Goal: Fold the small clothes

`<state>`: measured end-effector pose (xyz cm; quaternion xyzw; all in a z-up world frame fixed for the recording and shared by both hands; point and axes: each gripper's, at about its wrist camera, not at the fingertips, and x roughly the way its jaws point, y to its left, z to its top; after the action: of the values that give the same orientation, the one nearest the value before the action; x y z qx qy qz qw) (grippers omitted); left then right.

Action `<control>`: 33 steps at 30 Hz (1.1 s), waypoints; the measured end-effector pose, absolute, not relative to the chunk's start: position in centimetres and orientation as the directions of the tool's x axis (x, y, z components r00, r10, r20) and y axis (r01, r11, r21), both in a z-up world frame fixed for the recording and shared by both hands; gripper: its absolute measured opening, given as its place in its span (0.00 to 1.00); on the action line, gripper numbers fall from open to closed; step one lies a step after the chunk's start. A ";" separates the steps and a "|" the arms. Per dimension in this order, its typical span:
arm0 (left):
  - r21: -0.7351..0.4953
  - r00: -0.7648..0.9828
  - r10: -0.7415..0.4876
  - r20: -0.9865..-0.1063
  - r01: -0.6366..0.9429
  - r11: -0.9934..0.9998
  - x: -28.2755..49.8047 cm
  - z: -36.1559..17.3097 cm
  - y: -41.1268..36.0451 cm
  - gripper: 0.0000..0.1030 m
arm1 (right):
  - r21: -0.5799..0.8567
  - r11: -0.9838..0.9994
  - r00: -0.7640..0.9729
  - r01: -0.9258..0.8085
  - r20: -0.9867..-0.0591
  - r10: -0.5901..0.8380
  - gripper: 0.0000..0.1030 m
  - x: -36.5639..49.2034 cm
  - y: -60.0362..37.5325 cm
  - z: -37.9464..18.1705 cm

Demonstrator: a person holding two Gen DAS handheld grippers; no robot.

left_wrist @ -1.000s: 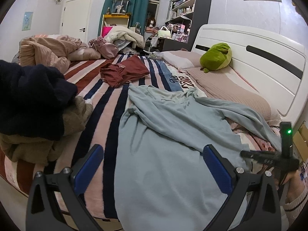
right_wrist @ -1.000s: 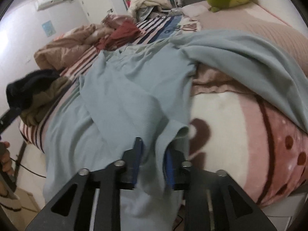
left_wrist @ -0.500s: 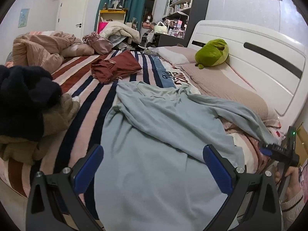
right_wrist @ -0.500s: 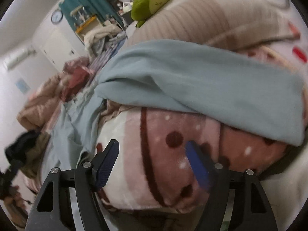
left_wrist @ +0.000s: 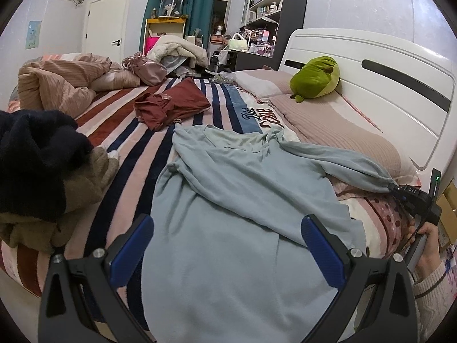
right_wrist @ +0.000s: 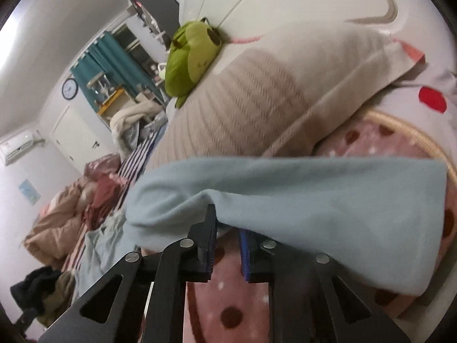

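A light blue long-sleeved top (left_wrist: 242, 200) lies spread on the striped bed (left_wrist: 137, 143). One sleeve (left_wrist: 342, 160) stretches right towards the pillow. My left gripper (left_wrist: 227, 228) hangs open over the top's lower body, with nothing between its blue pads. My right gripper (right_wrist: 228, 228) is at the bed's right side, and its jaws are closing on the end of that sleeve (right_wrist: 314, 200). The cloth's edge is pinched between the pads and drapes over the right finger. In the left wrist view the right gripper (left_wrist: 395, 188) grips the sleeve tip, with a person's hand (left_wrist: 425, 245) below it.
A dark red garment (left_wrist: 171, 105) lies further up the bed. A black and brown clothes pile (left_wrist: 34, 154) sits at the left edge. A green plush (left_wrist: 314, 77) rests on the ribbed pillow (left_wrist: 342, 125) against the white headboard (left_wrist: 371, 65). A crumpled duvet (left_wrist: 57, 85) fills the far left.
My right gripper let go of the top's hem, swung right to the sleeve end, opened wide, then closed on the sleeve. My left gripper stayed open over the top.
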<state>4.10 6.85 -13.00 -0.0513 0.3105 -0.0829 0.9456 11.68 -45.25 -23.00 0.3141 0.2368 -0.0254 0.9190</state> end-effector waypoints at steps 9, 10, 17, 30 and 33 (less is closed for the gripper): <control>-0.168 0.803 -0.197 -0.563 0.122 0.978 3.9 -12.8 7.7 0.99 | 0.394 0.911 0.950 0.124 -0.312 0.006 0.03 10.1 -42.2 -15.9; -0.168 0.804 -0.197 -0.561 0.122 0.978 3.9 -12.8 7.8 0.99 | 0.363 0.927 0.959 0.094 -0.283 0.013 0.03 9.9 -41.4 -14.5; -0.186 0.813 -0.201 -0.547 0.117 0.976 3.4 -12.9 8.7 0.99 | 0.153 0.943 0.933 -0.296 -0.163 0.319 0.03 9.3 -31.2 -8.7; -0.218 0.824 -0.175 -0.539 0.064 0.974 2.0 -13.2 11.8 0.99 | 0.160 0.734 0.431 -0.660 -0.720 0.544 0.05 10.4 -11.4 -25.9; -0.217 0.825 -0.170 -0.539 0.058 0.974 1.8 -13.3 12.1 0.99 | 0.227 0.737 0.417 -0.637 -0.703 0.576 0.29 10.2 -12.9 -24.7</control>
<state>1.85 12.13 -13.28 -0.0960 0.2898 -0.0600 0.9504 10.24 -12.89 -24.66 -0.0374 0.4019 0.3607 0.8408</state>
